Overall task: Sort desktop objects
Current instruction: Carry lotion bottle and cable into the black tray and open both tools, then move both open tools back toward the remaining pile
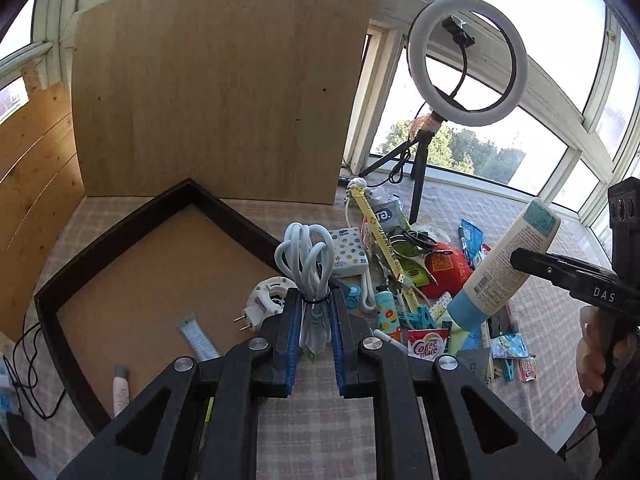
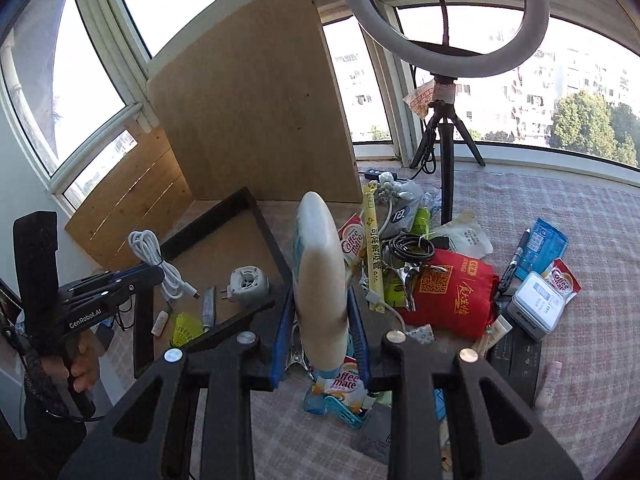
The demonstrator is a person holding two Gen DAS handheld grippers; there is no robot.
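Observation:
My left gripper (image 1: pixel 314 296) is shut on a bundled white cable (image 1: pixel 306 264) and holds it above the near corner of a dark-framed tray (image 1: pixel 236 216). In the right wrist view that gripper (image 2: pixel 156 274) hangs at the left with the cable (image 2: pixel 158 264) over the tray (image 2: pixel 272 236). My right gripper (image 2: pixel 320 300) is shut on a cream tube with a blue cap (image 2: pixel 320 280), lifted above the pile of clutter. The left wrist view shows the tube (image 1: pixel 508 268) tilted, cap down, in the right gripper (image 1: pixel 520 258). A hand grips each handle.
A white plug adapter (image 1: pixel 268 300), a small tube (image 1: pixel 198 338) and a pink tube (image 1: pixel 120 390) lie in the tray. A red bag (image 2: pixel 448 300), sachets and cables are piled to the right. A ring light on a tripod (image 1: pixel 466 60) and a wooden board (image 1: pixel 216 92) stand behind.

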